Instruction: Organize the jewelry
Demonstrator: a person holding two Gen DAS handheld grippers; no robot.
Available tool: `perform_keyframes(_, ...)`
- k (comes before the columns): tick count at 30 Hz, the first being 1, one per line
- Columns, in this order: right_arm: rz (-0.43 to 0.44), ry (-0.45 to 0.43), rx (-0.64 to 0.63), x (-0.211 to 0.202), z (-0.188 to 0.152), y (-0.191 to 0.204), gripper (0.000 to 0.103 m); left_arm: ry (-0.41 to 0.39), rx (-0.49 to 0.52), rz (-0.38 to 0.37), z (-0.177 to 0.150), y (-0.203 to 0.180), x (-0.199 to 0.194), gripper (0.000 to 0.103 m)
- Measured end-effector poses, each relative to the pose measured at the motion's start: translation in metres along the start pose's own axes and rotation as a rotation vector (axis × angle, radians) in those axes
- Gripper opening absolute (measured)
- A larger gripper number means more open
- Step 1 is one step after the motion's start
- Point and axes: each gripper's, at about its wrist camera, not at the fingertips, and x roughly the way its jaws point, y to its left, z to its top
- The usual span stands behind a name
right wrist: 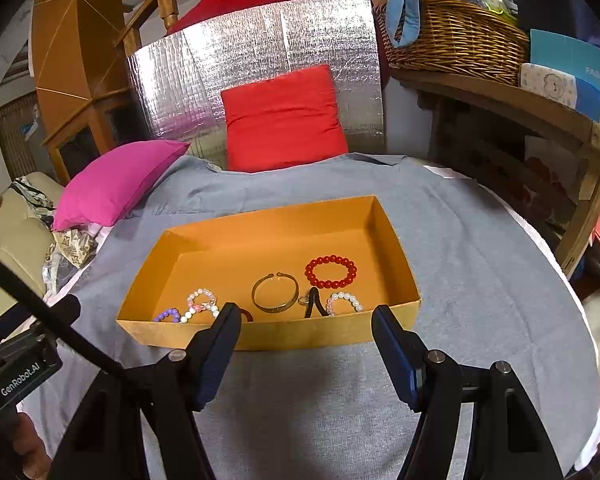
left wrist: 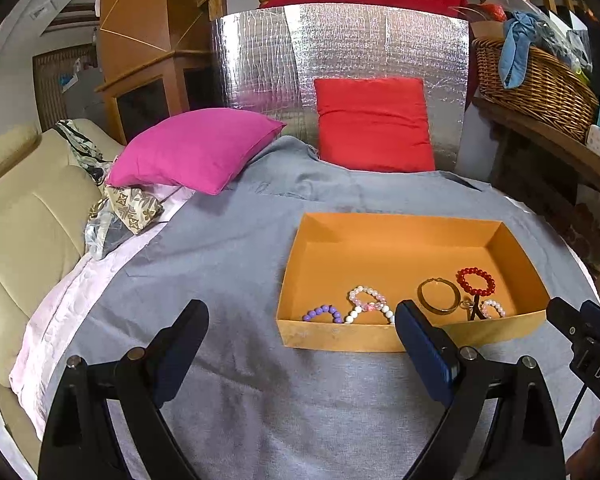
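Observation:
An open orange box (left wrist: 380, 338) (right wrist: 296, 330) sits on a grey cloth. Inside lie a red bead bracelet (left wrist: 475, 281) (right wrist: 331, 271), a gold bangle (left wrist: 438, 295) (right wrist: 275, 293), a pink-white bead bracelet (left wrist: 367, 299) (right wrist: 201, 301), a purple bead bracelet (left wrist: 323, 313) (right wrist: 167, 315), a white-pink bead bracelet (left wrist: 493, 308) (right wrist: 343, 302) and a small ring by a black loop (right wrist: 313, 303). My left gripper (left wrist: 302, 322) is open and empty, in front of the box's left corner. My right gripper (right wrist: 306, 326) is open and empty, just before the box's near wall.
The grey cloth (left wrist: 228, 272) covers a round table. A magenta cushion (left wrist: 192, 148) and a red cushion (left wrist: 374, 124) lie at the back against a silver foil panel (left wrist: 340, 44). A wicker basket (right wrist: 456, 36) stands on a wooden shelf at right. A beige sofa (left wrist: 24, 216) is at left.

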Motion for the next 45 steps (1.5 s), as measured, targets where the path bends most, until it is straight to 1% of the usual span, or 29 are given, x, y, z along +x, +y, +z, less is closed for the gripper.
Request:
perform_keyframes(24,-0.003,0.014,0.001,0.004,-0.001,0.001,0.071,-0.003,0.013,0.007,0.000,-0.004,-0.001,0.094)
perform_keyframes(45,0.003,0.027,0.005,0.013,0.000,0.001,0.071,0.007,0.029,-0.005,0.000,-0.009,0.005,0.094)
